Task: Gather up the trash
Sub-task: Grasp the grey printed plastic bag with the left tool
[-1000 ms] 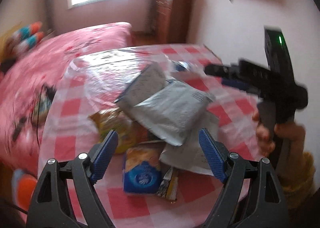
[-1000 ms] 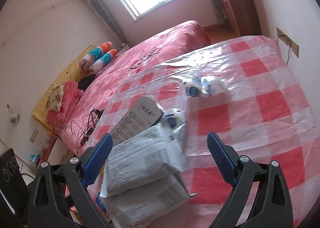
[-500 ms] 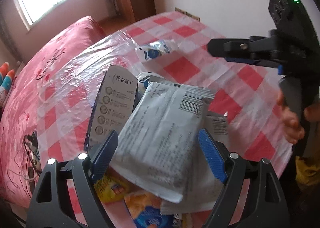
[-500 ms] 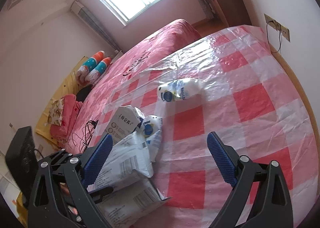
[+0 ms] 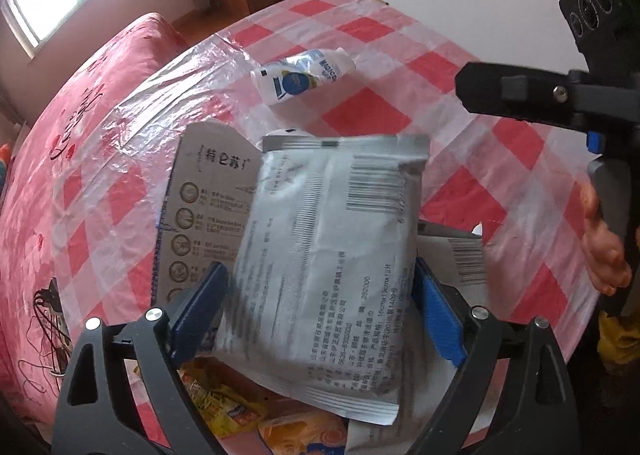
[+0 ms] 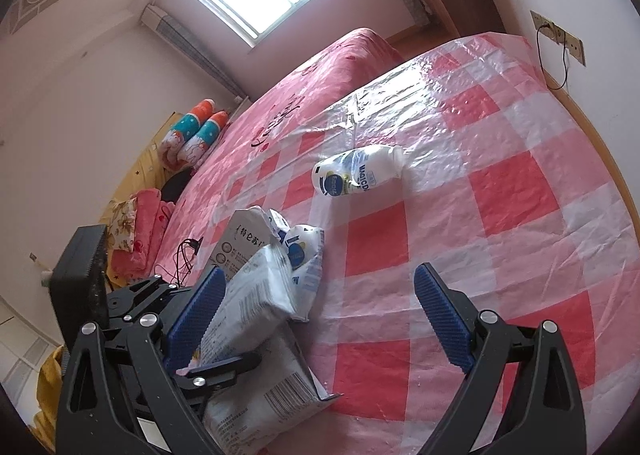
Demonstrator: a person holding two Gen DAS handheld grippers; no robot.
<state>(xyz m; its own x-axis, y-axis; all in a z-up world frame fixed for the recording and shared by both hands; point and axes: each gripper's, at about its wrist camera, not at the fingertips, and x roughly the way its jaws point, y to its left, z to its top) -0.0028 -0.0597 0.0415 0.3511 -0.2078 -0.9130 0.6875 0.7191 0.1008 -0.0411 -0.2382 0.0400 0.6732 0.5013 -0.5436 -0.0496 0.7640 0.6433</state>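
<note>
A pile of trash lies on the red-and-white checked table (image 5: 472,183). A grey foil pouch (image 5: 332,263) lies on top, between the fingers of my open left gripper (image 5: 320,319), which sits low around it. Beside it stands a flattened grey carton (image 5: 200,207). A white milk bottle (image 5: 304,75) lies apart, farther back; it also shows in the right wrist view (image 6: 356,171). My right gripper (image 6: 320,315) is open and empty above the table, with the pouch (image 6: 248,307) and my left gripper at its left.
Yellow snack wrappers (image 5: 224,403) and another grey pouch (image 6: 260,403) lie under the pile. A small white crumpled pack (image 6: 304,251) lies beside the carton. A pink bed (image 6: 280,111) borders the table. A wall socket with a cable (image 6: 560,39) is at the far right.
My left gripper has moved forward and down onto the pile, so the grey pouch now sits between its fingers. My right gripper has moved closer to the table.
</note>
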